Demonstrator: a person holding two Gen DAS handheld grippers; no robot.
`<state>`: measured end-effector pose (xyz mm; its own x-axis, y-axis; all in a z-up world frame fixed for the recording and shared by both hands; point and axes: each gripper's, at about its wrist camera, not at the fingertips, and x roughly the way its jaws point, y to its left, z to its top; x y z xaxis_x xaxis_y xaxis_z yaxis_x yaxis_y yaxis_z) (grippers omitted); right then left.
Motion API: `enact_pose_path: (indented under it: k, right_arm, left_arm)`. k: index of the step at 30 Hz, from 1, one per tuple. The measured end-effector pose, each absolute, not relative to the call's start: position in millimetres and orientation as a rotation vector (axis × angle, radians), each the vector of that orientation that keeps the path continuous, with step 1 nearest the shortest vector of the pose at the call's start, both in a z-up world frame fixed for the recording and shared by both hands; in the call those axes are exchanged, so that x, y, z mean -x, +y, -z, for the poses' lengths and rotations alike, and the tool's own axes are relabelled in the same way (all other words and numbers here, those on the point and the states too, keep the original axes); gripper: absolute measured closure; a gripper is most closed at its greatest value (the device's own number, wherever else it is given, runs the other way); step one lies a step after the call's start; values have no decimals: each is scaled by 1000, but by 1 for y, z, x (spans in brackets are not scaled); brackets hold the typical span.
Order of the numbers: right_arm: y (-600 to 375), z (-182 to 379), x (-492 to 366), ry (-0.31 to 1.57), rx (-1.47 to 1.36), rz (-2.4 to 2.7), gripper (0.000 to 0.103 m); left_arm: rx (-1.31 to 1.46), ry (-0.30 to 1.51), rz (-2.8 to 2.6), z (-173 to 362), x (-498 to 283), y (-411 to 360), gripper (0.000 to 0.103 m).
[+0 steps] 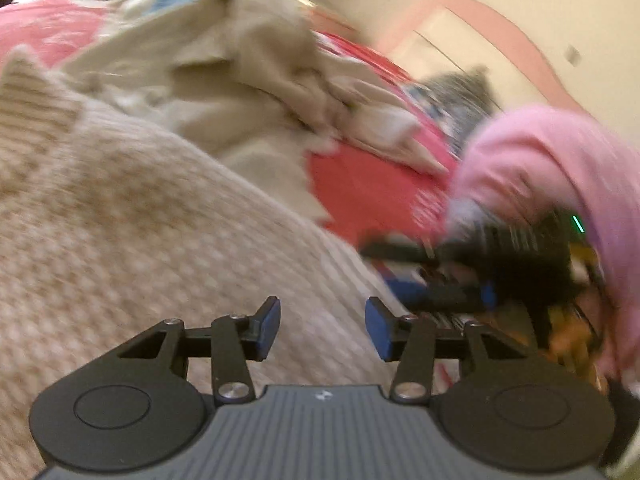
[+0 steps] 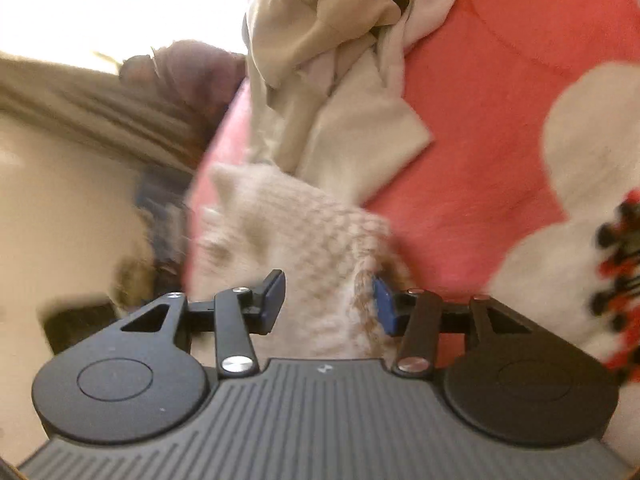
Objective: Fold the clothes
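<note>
Your left tool [image 1: 322,328] hangs with its fingers spread above the cream knit sweater [image 1: 132,232], gripping nothing. Your right tool [image 2: 330,306] is spread too, with a fold of that sweater [image 2: 304,248] bunched between its fingers, not pinched. Both views are motion-blurred. The beige garments [image 1: 240,76] heaped on the red bedspread [image 2: 480,100] blur together, and your pink sleeve [image 1: 560,168] hides the bed's right side.

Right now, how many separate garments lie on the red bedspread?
2 visible: a cream knit sweater nearest the open left gripper, and crumpled beige cotton clothing beyond it. The beige heap may hold more than one piece.
</note>
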<state>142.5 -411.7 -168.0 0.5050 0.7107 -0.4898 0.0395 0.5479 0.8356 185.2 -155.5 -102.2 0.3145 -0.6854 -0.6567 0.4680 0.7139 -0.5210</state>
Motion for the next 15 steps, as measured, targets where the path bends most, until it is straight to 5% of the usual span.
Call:
enact_pose_path:
  k: [4,8,10,15]
  right_arm:
    - [-403,156,-143,955,-924,-572,55]
    - [-394,144,-143,937,-929,-661,48]
    - [-390,138,-143,928,-932,-706,45]
    - [-404,128,-140,870,-932,-736,46]
  left_arm:
    - [185,970,812,95,-165,-181,44]
    - [126,962,733,96,-158,-198,48]
    - [101,971,668,99,-156,-201,73]
    - [167,1005,616,109,-156,-189,88]
